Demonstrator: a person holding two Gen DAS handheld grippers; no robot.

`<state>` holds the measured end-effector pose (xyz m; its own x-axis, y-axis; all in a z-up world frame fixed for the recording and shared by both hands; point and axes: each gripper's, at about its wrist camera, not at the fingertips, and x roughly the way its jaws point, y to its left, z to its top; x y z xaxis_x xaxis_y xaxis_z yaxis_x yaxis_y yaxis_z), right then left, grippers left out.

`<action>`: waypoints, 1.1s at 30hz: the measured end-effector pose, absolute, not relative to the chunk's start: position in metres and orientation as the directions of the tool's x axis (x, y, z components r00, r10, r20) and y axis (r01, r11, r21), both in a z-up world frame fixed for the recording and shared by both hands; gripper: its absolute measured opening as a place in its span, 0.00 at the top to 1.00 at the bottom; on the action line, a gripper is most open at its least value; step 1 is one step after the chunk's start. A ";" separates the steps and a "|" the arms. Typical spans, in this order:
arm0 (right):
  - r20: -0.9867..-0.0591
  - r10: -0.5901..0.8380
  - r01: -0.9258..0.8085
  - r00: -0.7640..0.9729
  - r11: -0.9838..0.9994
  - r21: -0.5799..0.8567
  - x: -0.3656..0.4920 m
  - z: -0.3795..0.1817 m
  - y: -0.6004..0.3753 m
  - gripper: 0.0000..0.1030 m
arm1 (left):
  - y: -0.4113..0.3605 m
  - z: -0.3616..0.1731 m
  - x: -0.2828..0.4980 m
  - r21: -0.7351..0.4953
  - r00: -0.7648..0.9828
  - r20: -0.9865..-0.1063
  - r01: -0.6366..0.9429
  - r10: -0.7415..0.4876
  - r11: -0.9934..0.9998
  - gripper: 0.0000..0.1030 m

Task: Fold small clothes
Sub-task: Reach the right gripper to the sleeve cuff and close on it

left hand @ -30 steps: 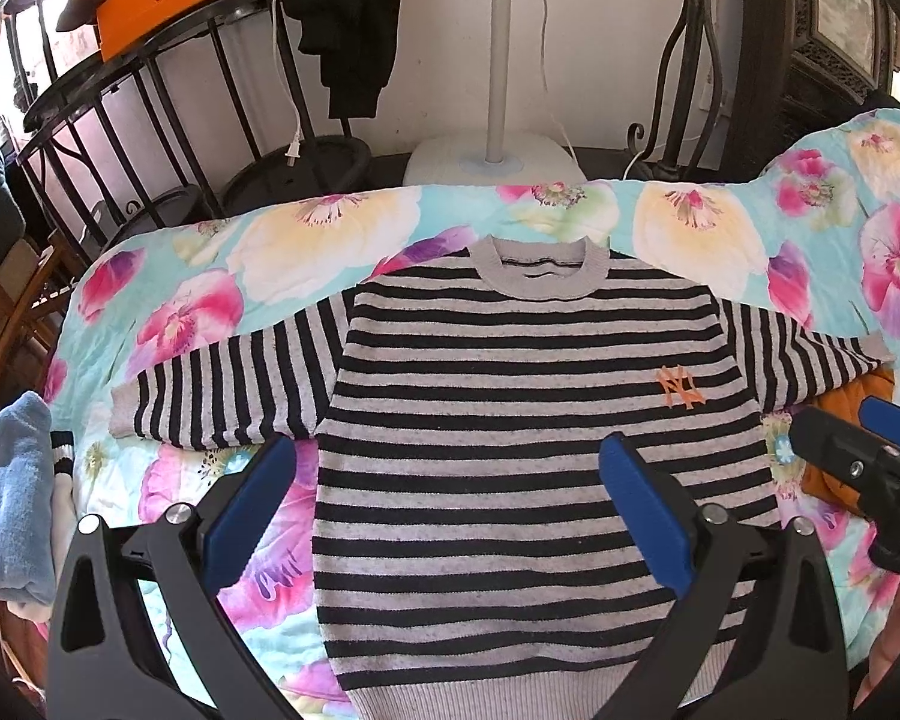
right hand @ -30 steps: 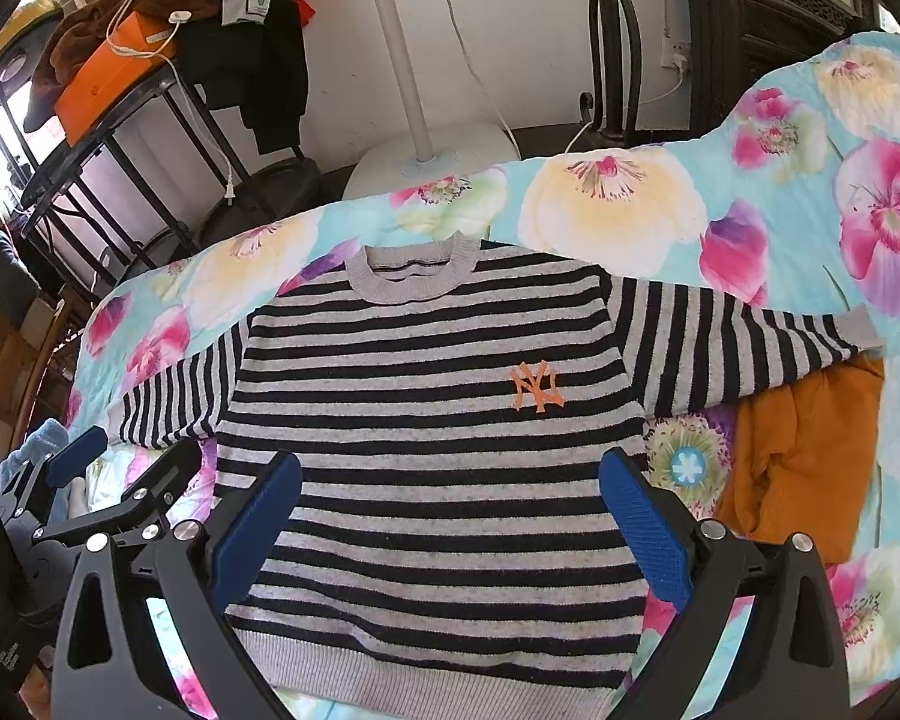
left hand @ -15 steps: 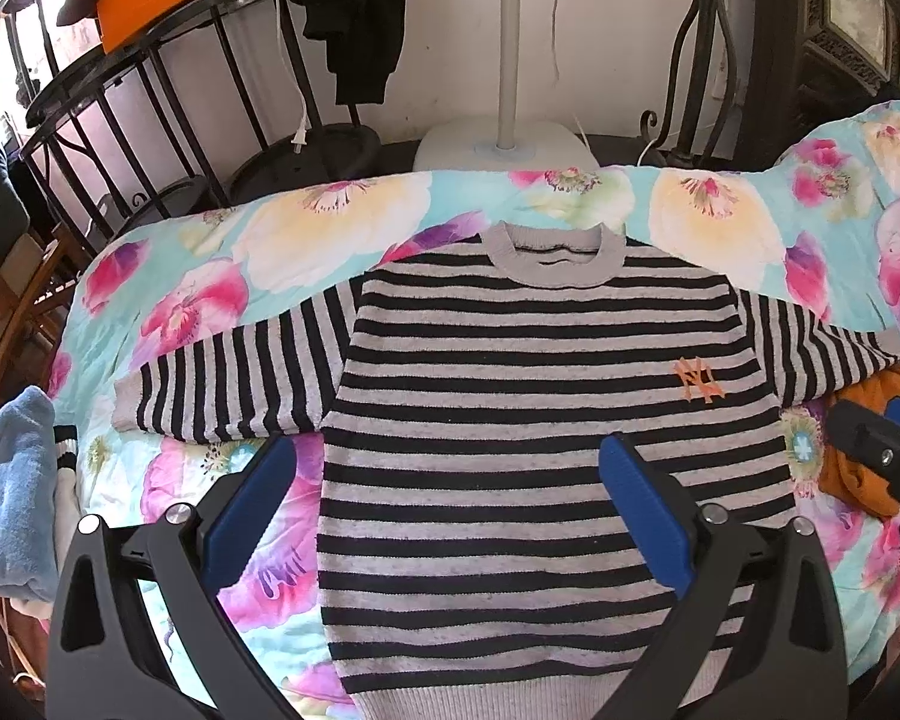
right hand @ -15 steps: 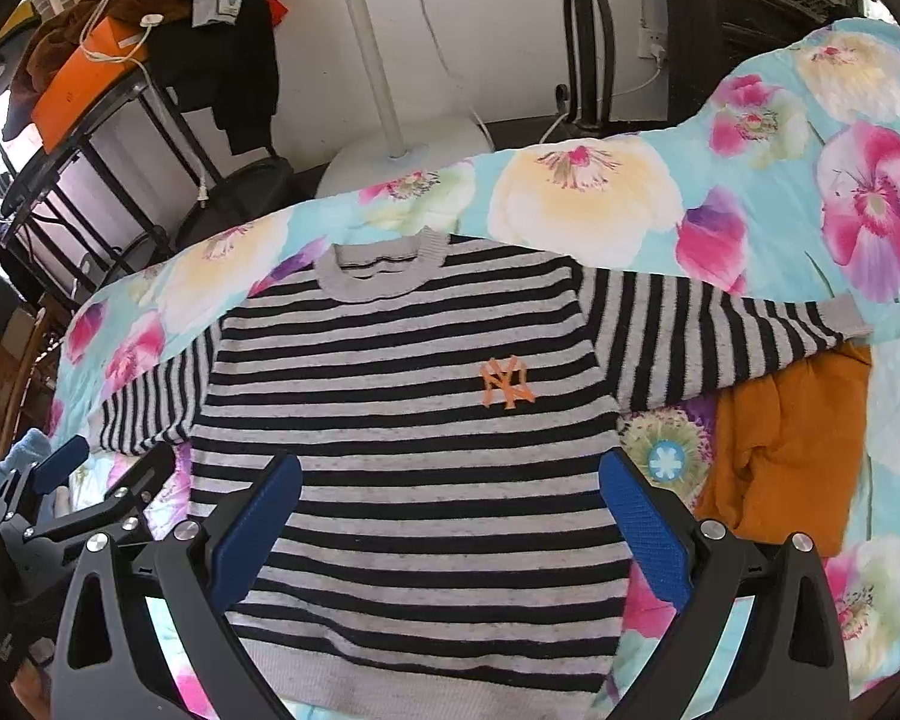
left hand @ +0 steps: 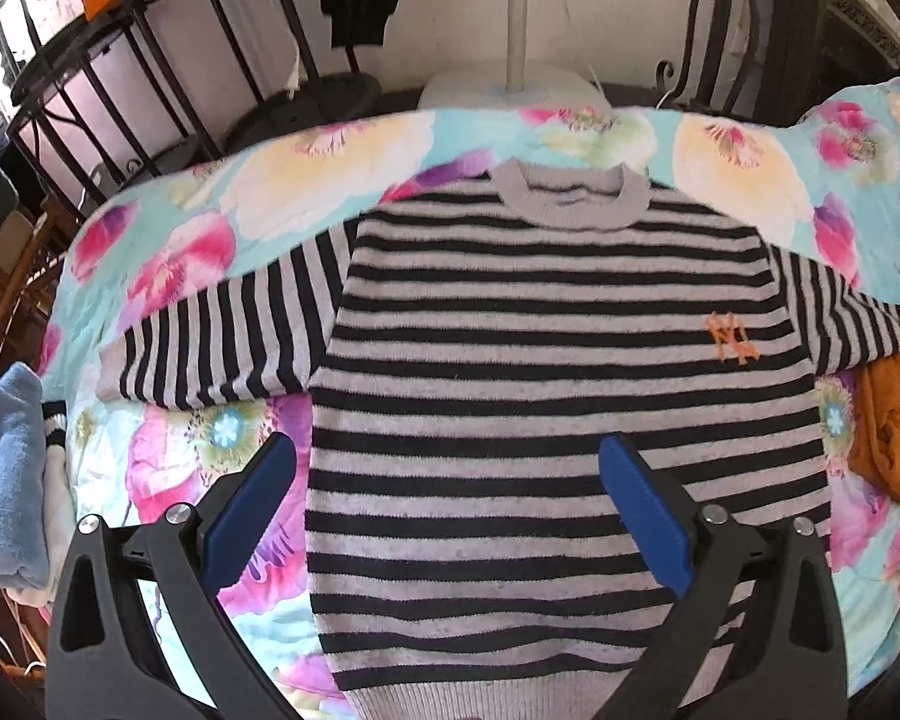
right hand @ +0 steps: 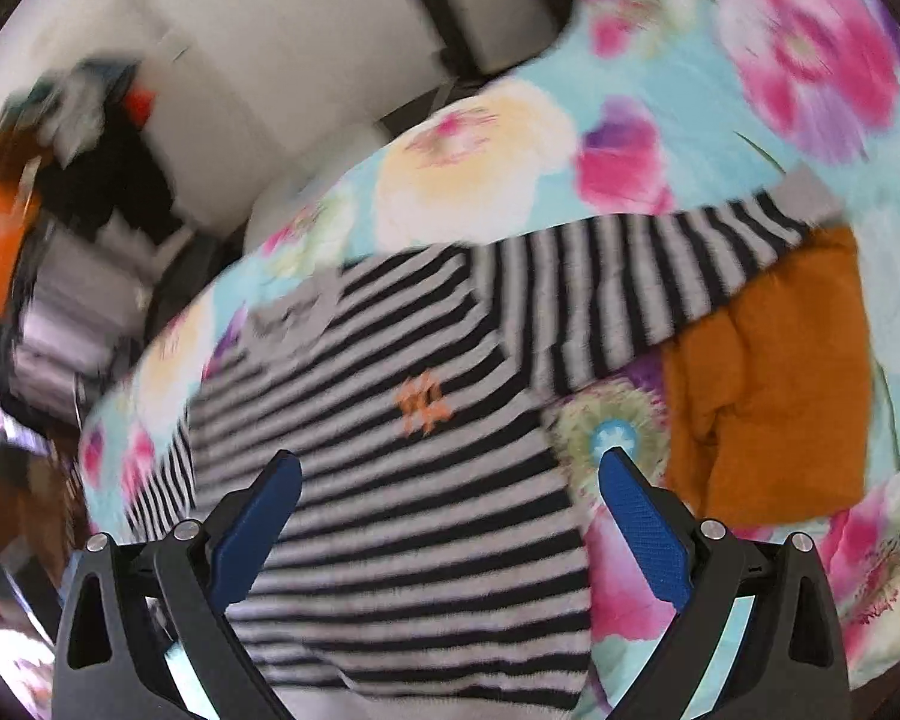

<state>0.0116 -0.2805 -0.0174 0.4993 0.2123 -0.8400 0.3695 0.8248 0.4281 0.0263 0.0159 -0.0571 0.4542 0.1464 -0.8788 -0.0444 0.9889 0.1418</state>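
A floral quilt [left hand: 168, 252] in turquoise, pink and cream covers the bed and carries everything else. On it the striped sweater [left hand: 546, 396] lies face up and flat, grey collar [left hand: 570, 204] at the far side, grey hem at the near edge, both sleeves spread out to left and right, an orange emblem [left hand: 731, 341] on the chest toward the right. The right sleeve [right hand: 630, 294] runs out over an orange garment [right hand: 774, 390] that lies on the quilt just beside the sweater's right flank; the sleeve's end appears to rest on it. A pale blue towel [left hand: 3, 474] sits at the bed's left edge, well apart from the sweater. The left tongs [left hand: 444, 510] hover over the sweater's lower left part, released and holding nothing. The right tongs [right hand: 450, 522], in a motion-blurred view, are likewise spread wide and empty, angled toward the sweater's right side. By my reading the garment is laid out and no fold has been made, so the step in hand is the approach for the first fold. The next move likely calls for pinching a sleeve near its cuff and carrying it across the chest, lifting the right sleeve without dragging the orange garment along.
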 end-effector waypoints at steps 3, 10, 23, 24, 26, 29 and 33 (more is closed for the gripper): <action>-0.804 0.237 0.482 0.545 0.696 0.532 0.011 -0.024 -0.325 0.03 | 0.023 -0.064 0.030 0.114 0.426 -0.895 -0.065 0.131 0.991 0.04; -0.781 0.102 0.608 0.616 0.569 0.554 0.018 -0.036 -0.418 0.17 | 0.038 -0.079 0.037 -0.053 0.337 -0.941 -0.086 -0.021 0.995 0.05; -0.811 0.103 0.693 0.576 0.465 0.551 0.033 -0.093 -0.464 0.54 | 0.028 -0.088 0.039 -0.018 0.282 -0.959 -0.061 0.000 0.998 0.04; -0.817 0.095 0.708 0.568 0.450 0.545 0.034 -0.098 -0.469 0.54 | 0.026 -0.088 0.038 -0.006 0.287 -0.958 -0.056 0.010 0.998 0.04; -0.814 0.104 0.726 0.572 0.397 0.561 0.034 -0.107 -0.476 0.54 | 0.024 -0.086 0.039 0.018 0.299 -0.954 -0.045 0.031 0.999 0.04; -0.816 0.105 0.751 0.568 0.341 0.566 0.034 -0.120 -0.486 0.55 | 0.021 -0.084 0.040 0.030 0.306 -0.951 -0.032 0.039 0.999 0.04; -0.827 0.108 0.778 0.552 0.290 0.558 0.028 -0.132 -0.492 0.63 | 0.023 -0.084 0.042 0.043 0.306 -0.951 -0.029 0.049 0.999 0.04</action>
<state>0.0283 -0.4924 -0.1318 0.5524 0.1082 -0.8265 0.7778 0.2896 0.5578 0.0419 0.0233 -0.0842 0.3062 0.0495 -0.9507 -0.0291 0.9987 0.0426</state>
